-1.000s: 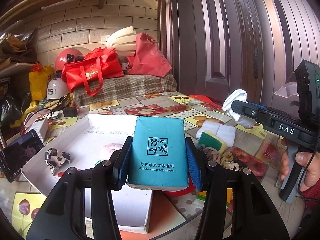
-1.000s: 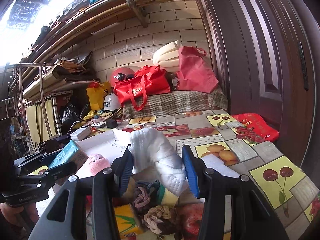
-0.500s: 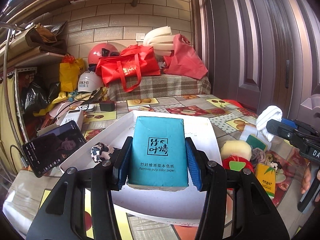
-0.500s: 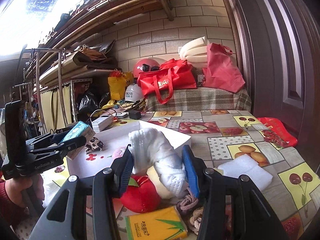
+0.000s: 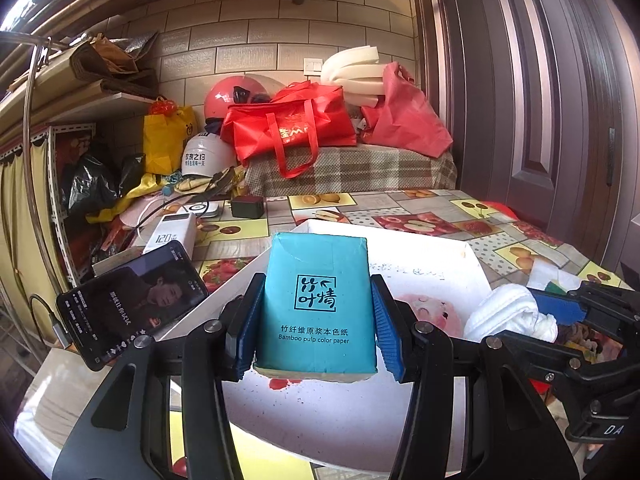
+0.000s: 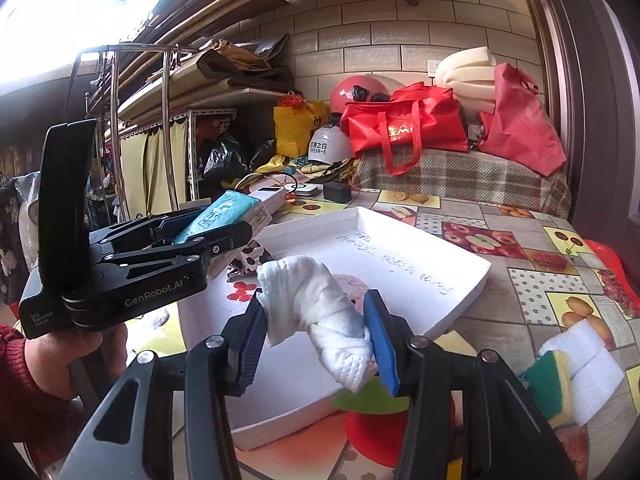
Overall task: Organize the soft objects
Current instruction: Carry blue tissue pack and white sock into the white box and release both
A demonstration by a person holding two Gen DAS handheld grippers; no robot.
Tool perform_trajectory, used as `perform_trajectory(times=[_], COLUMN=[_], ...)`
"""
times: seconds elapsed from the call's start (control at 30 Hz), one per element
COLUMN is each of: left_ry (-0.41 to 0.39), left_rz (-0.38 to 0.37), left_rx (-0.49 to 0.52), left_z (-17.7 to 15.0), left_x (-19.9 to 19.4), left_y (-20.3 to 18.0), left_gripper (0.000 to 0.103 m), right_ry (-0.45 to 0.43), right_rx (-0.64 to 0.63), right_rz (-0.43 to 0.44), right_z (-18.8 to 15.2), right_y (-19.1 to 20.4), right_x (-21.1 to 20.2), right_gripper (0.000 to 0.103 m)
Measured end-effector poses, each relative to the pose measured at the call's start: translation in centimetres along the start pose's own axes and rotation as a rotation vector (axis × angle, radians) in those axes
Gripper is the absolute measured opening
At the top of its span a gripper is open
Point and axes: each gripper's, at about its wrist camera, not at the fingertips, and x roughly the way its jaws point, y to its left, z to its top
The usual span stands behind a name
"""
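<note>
Showing only rightward: cow-print toy (image 6: 251, 255) beside tissue pack (image 6: 218, 216).

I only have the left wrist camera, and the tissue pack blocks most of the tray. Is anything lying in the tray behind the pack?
Observer: Yes. The right wrist view shows a cow-print soft item lying in the white tray near its left edge. It sits just below the tissue pack held in the left gripper.
Operator: Is the right gripper's cloth properly clamped?
Observer: Both pads of the right gripper press on the twisted white cloth, and its end sticks out past the pads.
Operator: What's under that gripper?
Observer: A red soft item with a green top lies on the table, just outside the tray's near corner.
</note>
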Motion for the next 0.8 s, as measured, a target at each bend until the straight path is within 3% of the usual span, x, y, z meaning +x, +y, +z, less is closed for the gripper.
perform_trajectory(times=[0.3,0.5,0.63,0.8], left_ry=[0.016,0.027,0.06,0.081], left_rz=[0.002,-0.024,-0.043,-0.045], left_rx=[-0.045,-0.024,-0.019,-0.019], left_z=[0.4,0.6,0.7,1.0], left_x=[1.2,1.5,2.3,3.6], left_y=[1.1,0.8,0.6,0.4], left_gripper=[0.05,0.05,0.05,0.05], right_ry=[0.136,0.246,0.268,0.204], right_rx=[-0.058,0.041,0.11,0.214], right_rz=[0.066,0.048,-0.044,-0.169], right_z=[0.3,0.3,0.4,0.9], right_y=[2.4,0.0,-1.9,-4.2], right_x=[3.9,6.7,7.6,7.0], right_gripper=[0.048,0.048,0.048,0.048])
